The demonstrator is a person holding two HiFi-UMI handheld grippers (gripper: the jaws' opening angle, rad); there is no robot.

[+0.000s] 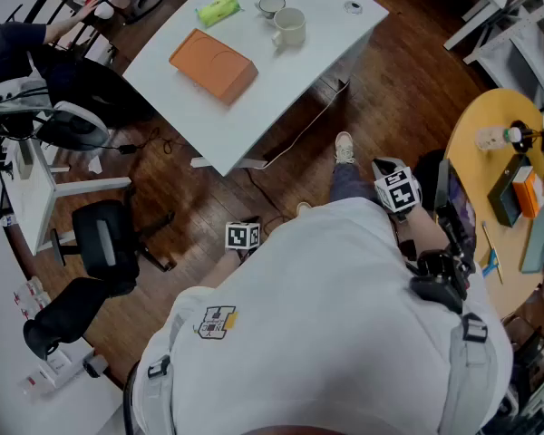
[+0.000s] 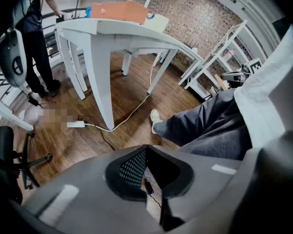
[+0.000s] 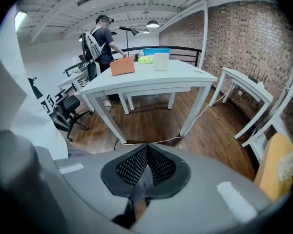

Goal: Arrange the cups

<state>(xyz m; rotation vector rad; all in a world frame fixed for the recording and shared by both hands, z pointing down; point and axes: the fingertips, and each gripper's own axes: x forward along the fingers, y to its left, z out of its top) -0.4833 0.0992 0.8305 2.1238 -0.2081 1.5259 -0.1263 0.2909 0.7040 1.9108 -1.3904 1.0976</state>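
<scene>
**A:** Head view first: where are the cups?
**B:** A white mug (image 1: 290,27) and a small metal cup (image 1: 271,5) stand just beside each other near the far corner of the white table (image 1: 254,107), beyond an orange box (image 1: 213,63). Both grippers are held low, well apart from the table (only their marker cubes (image 1: 243,236) show).
**A:** Left gripper view?
**B:** The left gripper (image 2: 146,152) has its jaws pressed together on nothing. The table looms from below and the metal cup is hidden.
**A:** Right gripper view?
**B:** The right gripper (image 3: 147,155), likewise closed and empty, faces the tabletop. The mug and box show there, with a person with a backpack (image 3: 100,38) behind.
</scene>
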